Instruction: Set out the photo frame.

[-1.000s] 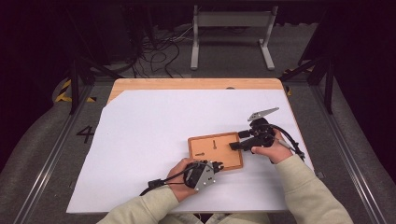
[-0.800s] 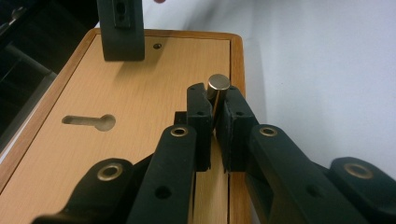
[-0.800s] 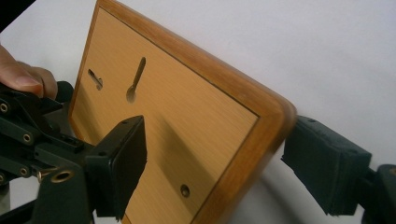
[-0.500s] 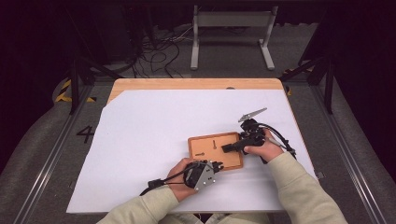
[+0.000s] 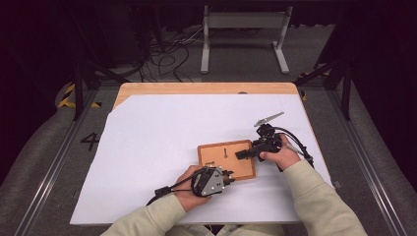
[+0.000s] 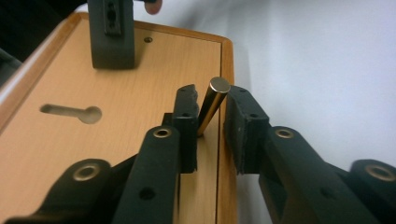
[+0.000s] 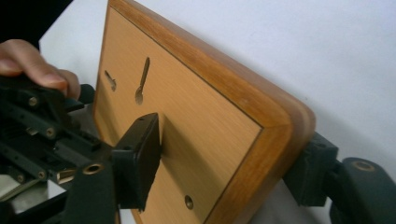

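While the wooden board [image 5: 227, 160] lies flat on the white sheet [image 5: 162, 137] near the person's edge of the table, the right gripper [image 7: 224, 158] clamps the board's corner, one jaw on its top face and one beneath; its jaws have just been closing. The left gripper [image 6: 210, 123] sits at the board's near edge. Its jaws have just been opening and now stand apart around a tilted brass pin [image 6: 212, 105], which leans against the left pad, clear of the right one.
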Demonstrator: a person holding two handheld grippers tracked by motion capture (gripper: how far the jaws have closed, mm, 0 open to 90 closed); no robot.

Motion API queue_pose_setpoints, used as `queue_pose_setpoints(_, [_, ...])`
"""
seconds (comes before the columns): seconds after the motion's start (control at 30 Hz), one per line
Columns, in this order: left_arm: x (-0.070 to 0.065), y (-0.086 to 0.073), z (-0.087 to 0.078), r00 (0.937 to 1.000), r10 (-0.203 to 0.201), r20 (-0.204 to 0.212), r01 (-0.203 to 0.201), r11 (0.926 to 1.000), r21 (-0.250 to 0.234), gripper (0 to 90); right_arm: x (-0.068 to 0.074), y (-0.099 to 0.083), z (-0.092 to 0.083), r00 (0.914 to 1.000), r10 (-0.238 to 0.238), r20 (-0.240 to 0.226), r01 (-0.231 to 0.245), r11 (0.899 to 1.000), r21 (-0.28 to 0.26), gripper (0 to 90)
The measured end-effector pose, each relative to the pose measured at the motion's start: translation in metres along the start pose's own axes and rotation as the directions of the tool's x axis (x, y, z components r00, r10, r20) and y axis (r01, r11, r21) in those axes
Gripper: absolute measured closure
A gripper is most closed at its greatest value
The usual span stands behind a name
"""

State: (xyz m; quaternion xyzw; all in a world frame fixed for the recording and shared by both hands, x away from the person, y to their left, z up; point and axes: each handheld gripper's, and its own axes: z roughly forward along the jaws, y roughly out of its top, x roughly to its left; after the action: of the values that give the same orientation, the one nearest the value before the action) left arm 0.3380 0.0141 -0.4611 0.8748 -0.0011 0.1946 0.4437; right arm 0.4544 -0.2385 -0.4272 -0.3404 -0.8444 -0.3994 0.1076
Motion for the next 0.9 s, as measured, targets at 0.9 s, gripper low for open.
queue_pose_setpoints(0.9, [0.033,-0.005,-0.092,0.9535,-0.297,-0.051,0.28,0.9366,-0.21,47.9,0.034,-0.003,-0.041,0.9647,-0.229,-0.13,0.227,0.973,-0.034,66.1])
